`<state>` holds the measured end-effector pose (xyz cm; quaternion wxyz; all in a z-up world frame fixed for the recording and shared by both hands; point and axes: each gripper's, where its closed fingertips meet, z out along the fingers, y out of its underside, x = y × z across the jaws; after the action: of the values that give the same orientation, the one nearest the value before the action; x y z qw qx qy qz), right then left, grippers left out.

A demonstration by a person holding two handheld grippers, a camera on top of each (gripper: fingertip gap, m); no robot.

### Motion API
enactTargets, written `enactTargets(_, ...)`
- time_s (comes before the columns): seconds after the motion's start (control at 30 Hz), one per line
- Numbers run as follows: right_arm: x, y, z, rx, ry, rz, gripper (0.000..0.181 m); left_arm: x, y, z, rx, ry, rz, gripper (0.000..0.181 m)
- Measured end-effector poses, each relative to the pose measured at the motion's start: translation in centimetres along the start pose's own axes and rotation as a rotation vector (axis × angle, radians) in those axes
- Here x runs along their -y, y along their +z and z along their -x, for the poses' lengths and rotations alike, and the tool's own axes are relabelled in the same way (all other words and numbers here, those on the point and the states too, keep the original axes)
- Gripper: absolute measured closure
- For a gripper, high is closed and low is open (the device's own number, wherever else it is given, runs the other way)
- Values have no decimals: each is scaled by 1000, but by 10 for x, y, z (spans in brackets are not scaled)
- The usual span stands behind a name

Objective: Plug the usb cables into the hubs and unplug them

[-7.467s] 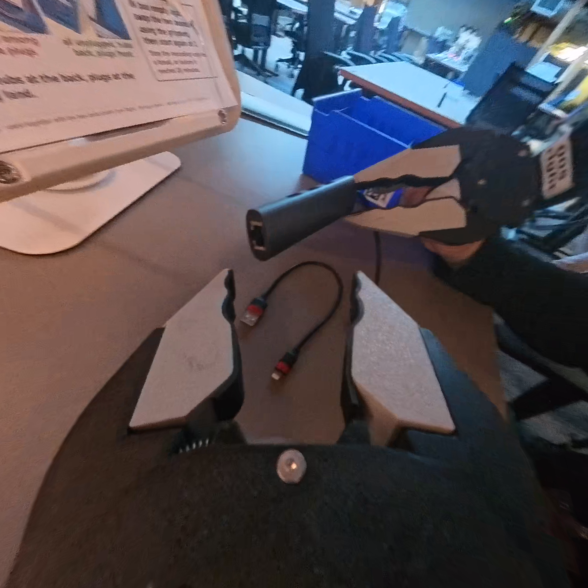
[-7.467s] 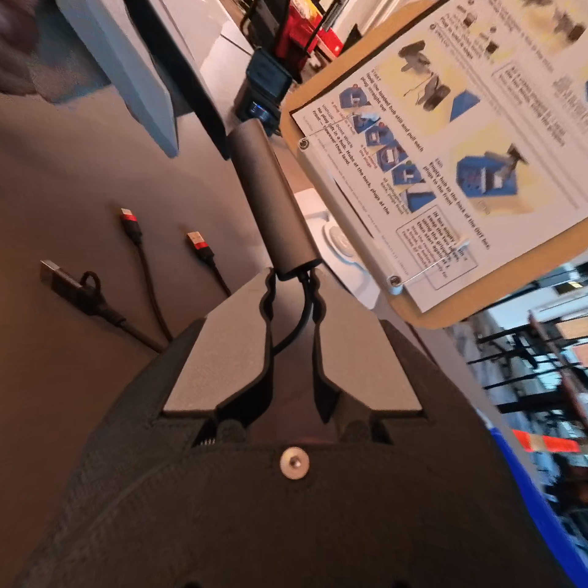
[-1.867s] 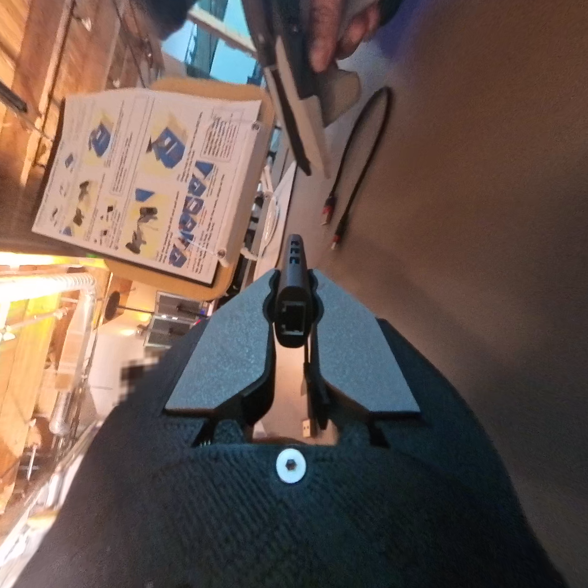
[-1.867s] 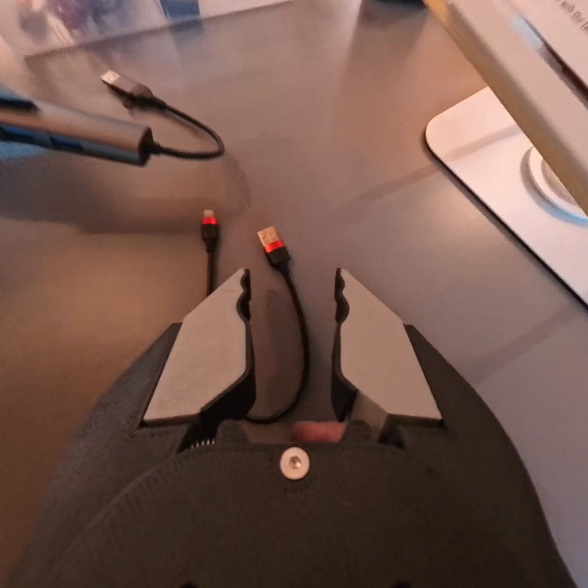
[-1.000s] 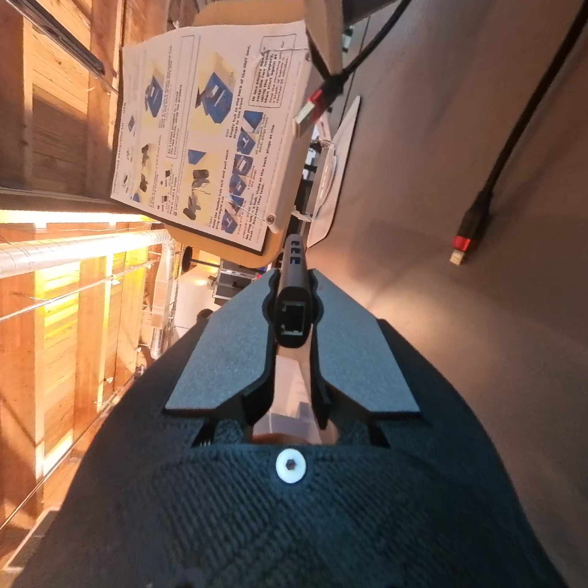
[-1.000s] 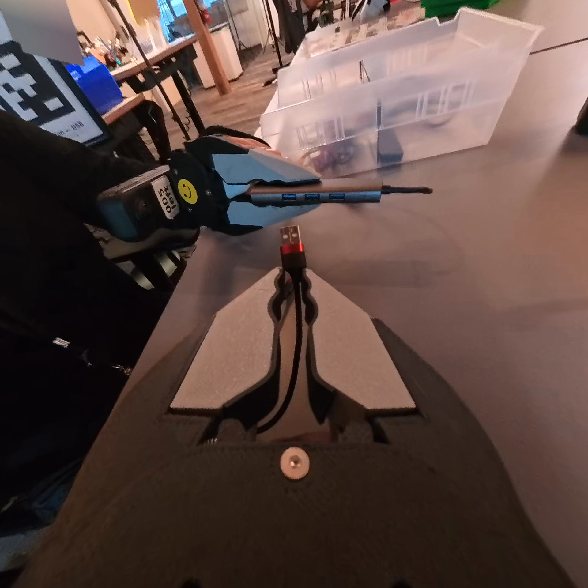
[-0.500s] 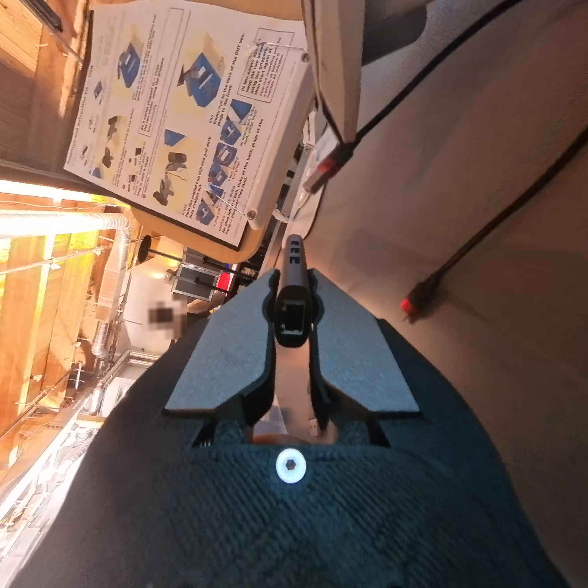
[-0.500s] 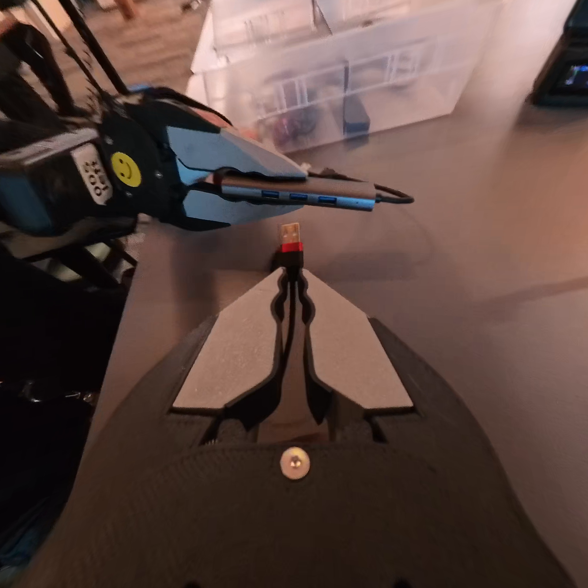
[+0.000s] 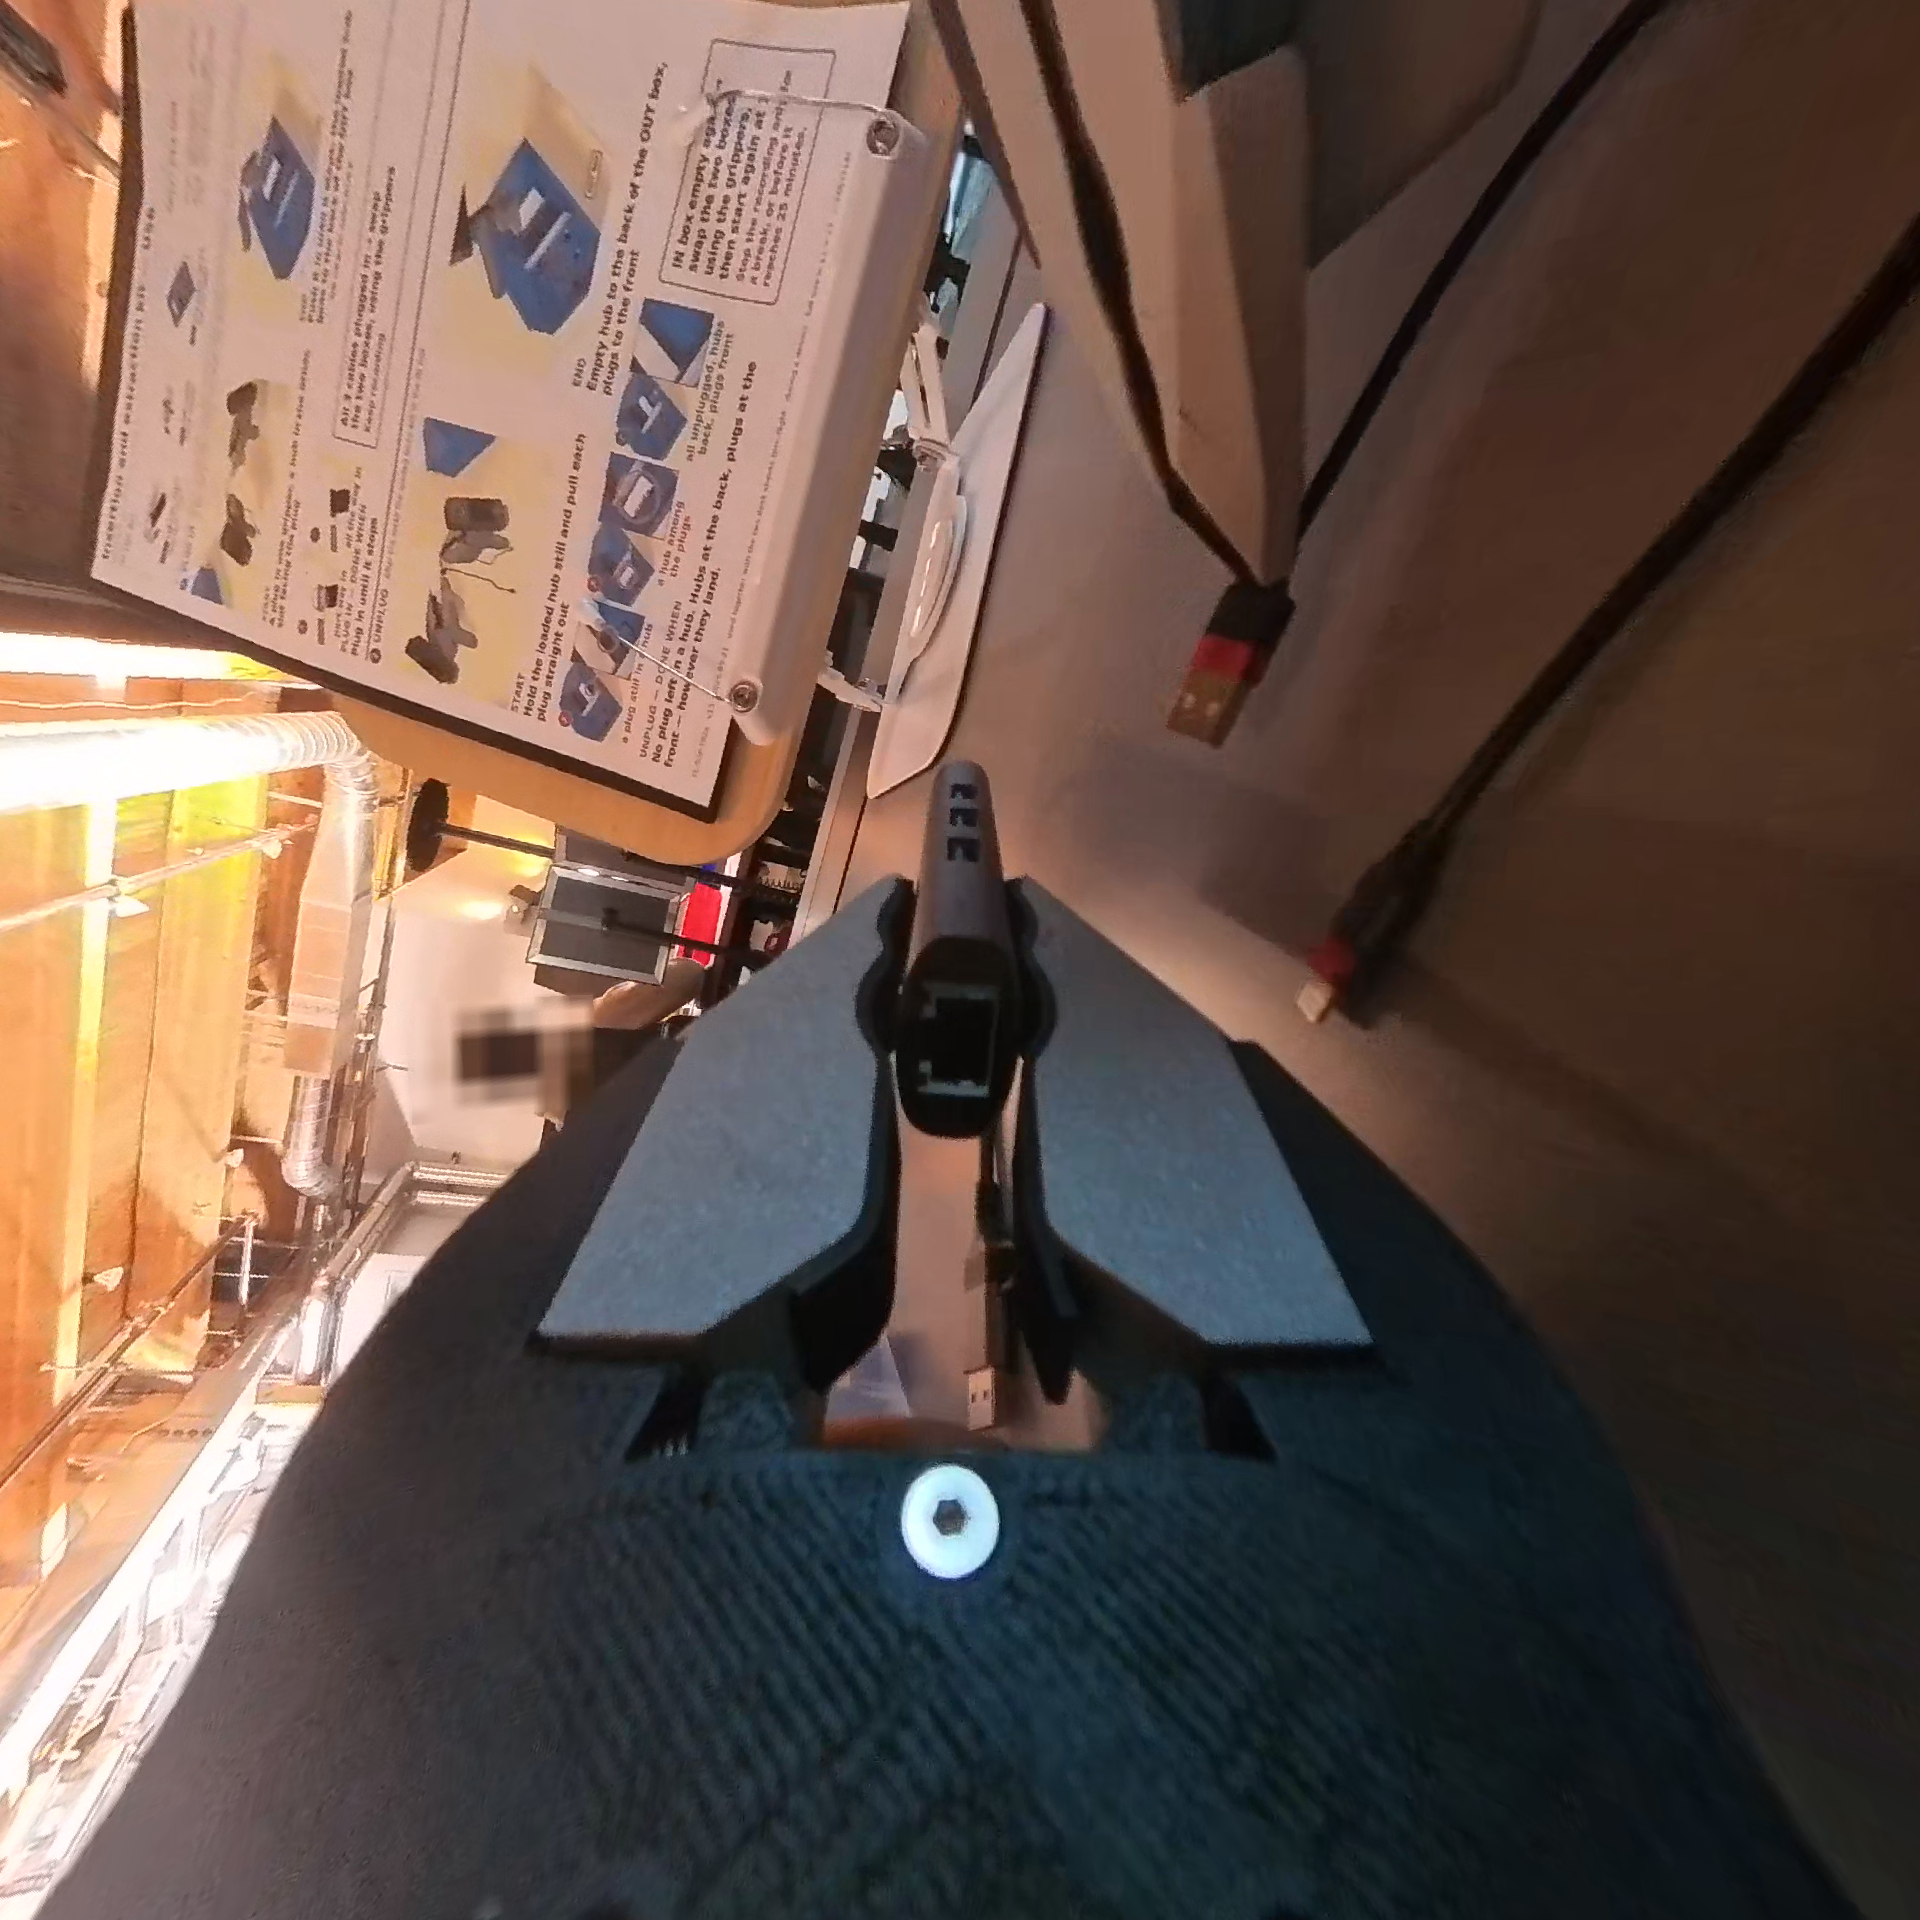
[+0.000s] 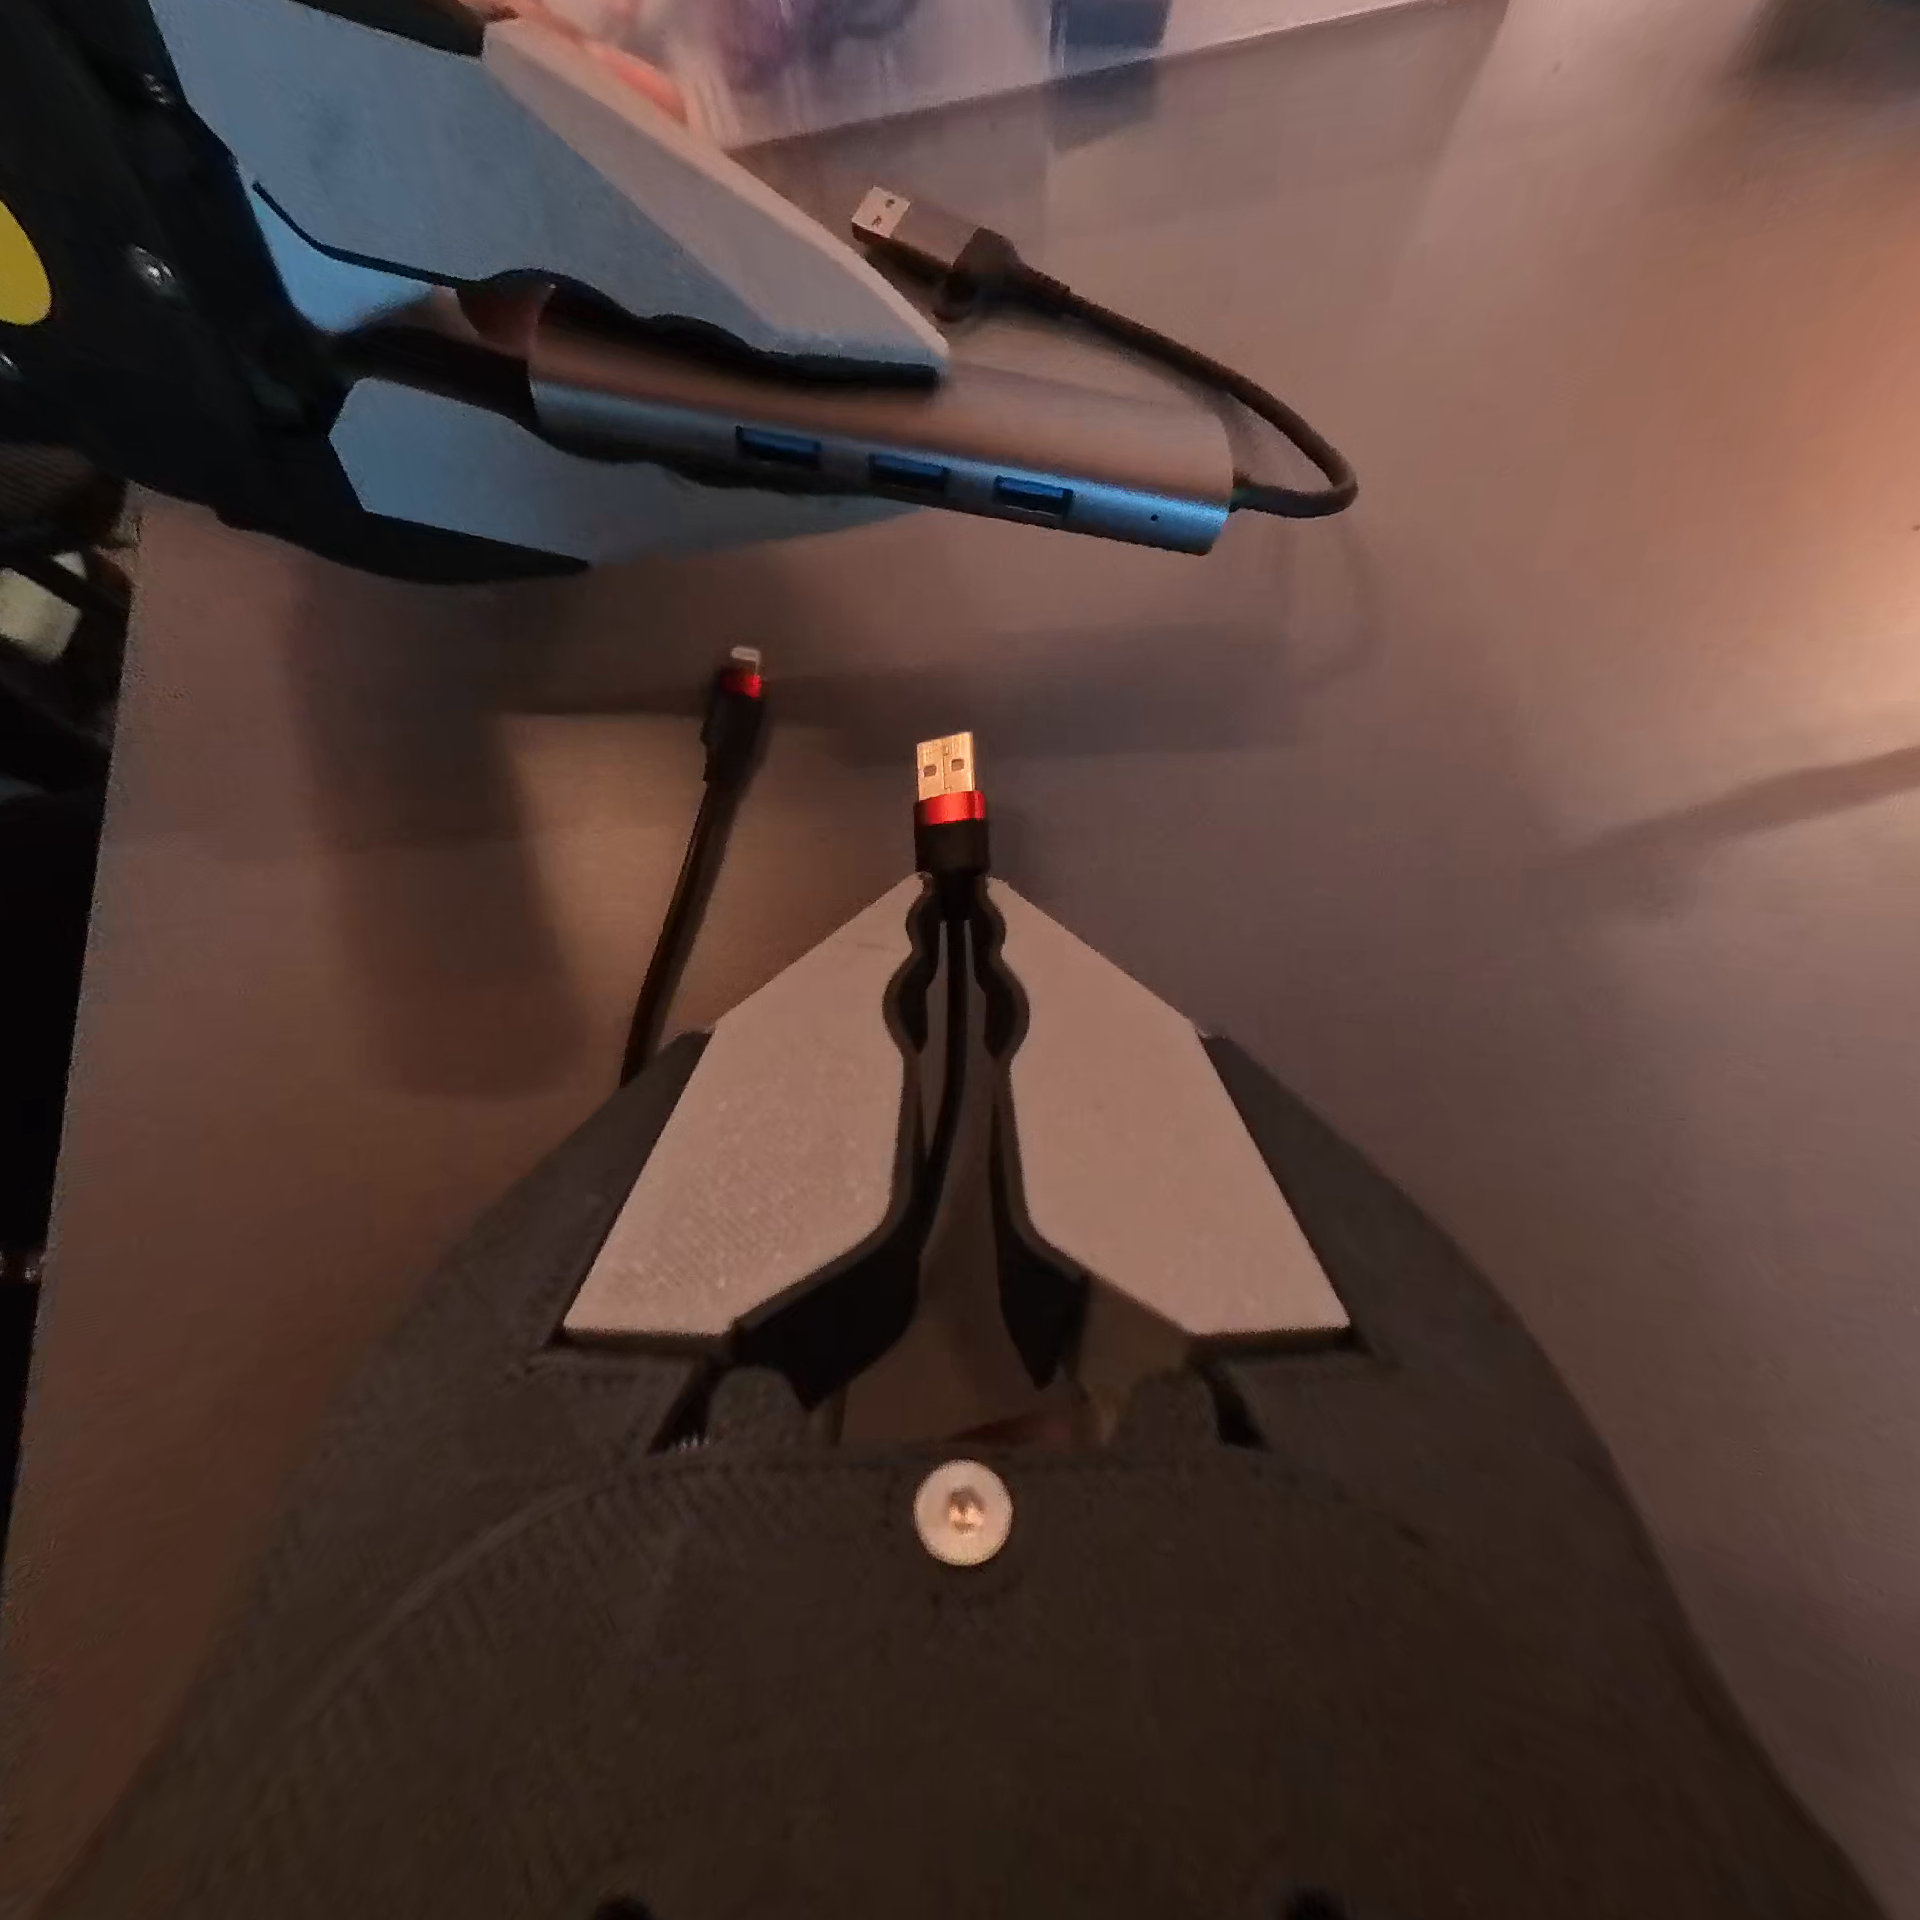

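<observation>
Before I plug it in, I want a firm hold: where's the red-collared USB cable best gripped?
On the black plug housing behind the red collar, from the cord end as the right hand-held gripper holds it, leaving the metal tip free for the hub.

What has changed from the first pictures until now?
The hub passed from the right gripper to the left gripper. The right one then picked the red plug off the table and brought it near the hub's ports. The cable's small plug remains on the table.

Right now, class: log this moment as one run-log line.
left gripper: shut on hub | right gripper: shut on cable | plug: short of ports, not inserted | table: cable's other end lying loose
</observation>
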<state>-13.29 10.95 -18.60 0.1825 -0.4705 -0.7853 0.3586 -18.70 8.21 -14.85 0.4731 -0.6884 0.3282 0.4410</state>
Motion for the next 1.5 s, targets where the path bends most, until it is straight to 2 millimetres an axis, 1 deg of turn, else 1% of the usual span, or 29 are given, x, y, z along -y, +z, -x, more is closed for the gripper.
enactTargets(0.07, 1, -1, -5, -32, -2, -9, 178, -1, 0, 0, -5, -13, 0, 166)
enactTargets(0.13, 6, -7, -19, -140, -52, -33, 179, -3, 1, 0, -10, -25, 6, 166)
enactTargets(0.2, 13, -19, -34, -260, -87, -60, 179, -5, 2, -3, -33, -49, 16, 166)
enactTargets(0.23, 19, -28, -42, -337, -102, -88, 179, -6, 3, -5, -49, -69, 23, 166)
enactTargets(0.27, 27, -44, -54, -453, -122, -123, 179, -7, 4, -6, -62, -89, 27, 166)
enactTargets(0.3, 35, -65, -66, -590, -155, -157, 179, -8, 5, -5, -64, -105, 30, 166)
enactTargets(0.33, 45, -93, -75, -750, -212, -189, 180, -9, 5, -3, -60, -116, 32, 166)
enactTargets(0.37, 56, -121, -77, -902, -307, -211, 180, -10, 5, -2, -56, -127, 34, 166)
enactTargets(0.4, 65, -139, -71, -1005, -434, -200, 180, -12, 5, -1, -57, -139, 38, 166)
enactTargets(0.43, 69, -143, -60, -1043, -553, -153, 180, -12, 5, -1, -61, -150, 37, 166)
enactTargets(0.47, 65, -132, -50, -1018, -644, -80, 180, -12, 5, 0, -64, -158, 35, 166)
enactTargets(0.5, 54, -116, -40, -976, -704, -8, 180, -12, 5, 0, -65, -161, 35, 166)
enactTargets(0.53, 38, -97, -32, -916, -738, 55, 180, -12, 5, -1, -68, -158, 35, 166)
enactTargets(0.6, -1, -59, -16, -761, -769, 172, 181, -12, 5, -3, -73, -143, 37, 166)
enactTargets(0.67, -32, -39, -1, -632, -763, 230, 181, -12, 5, -4, -76, -131, 37, 166)
enactTargets(0.7, -41, -35, 6, -575, -728, 231, 176, -12, 5, -5, -79, -129, 38, 166)
enactTargets(0.73, -45, -35, 11, -531, -677, 215, 177, -12, 5, -5, -79, -129, 37, 166)
enactTargets(0.77, -45, -36, 18, -474, -623, 188, 172, -12, 5, -5, -81, -131, 37, 166)
enactTargets(0.8, -43, -40, 24, -415, -567, 155, 160, -12, 5, -5, -83, -135, 36, 166)
enactTargets(0.87, -34, -52, 31, -328, -443, 83, 156, -12, 5, -5, -88, -139, 34, 166)
enactTargets(0.93, -21, -66, 29, -264, -294, 1, 156, -12, 4, -5, -92, -137, 32, 167)
enactTargets(0.97, -17, -71, 23, -243, -202, -24, 155, -12, 4, -5, -89, -132, 31, 166)
enactTargets(1.03, -17, -70, 21, -146, -38, -23, 147, -10, 3, -3, -73, -103, 25, 166)
enactTargets(1.1, -23, -60, 20, -83, 87, 7, 147, -8, 2, -2, -48, -54, 18, 166)
enactTargets(1.17, -30, -48, 25, -46, 115, 39, 144, -5, 0, -1, -17, 7, 13, 166)
enactTargets(1.27, -43, -38, 11, -166, 93, 67, 142, -2, -1, -4, -7, 60, 9, 167)
enactTargets(1.33, -48, -34, 2, -230, 87, 51, 145, -1, -1, -4, -5, 68, 9, 167)
enactTargets(1.4, -47, -33, 3, -221, 88, 8, 166, 0, -1, -3, -1, 62, 4, 167)
enactTargets(1.5, -45, -31, 5, -242, 26, 22, 169, 3, -2, -1, 1, 35, -13, 167)
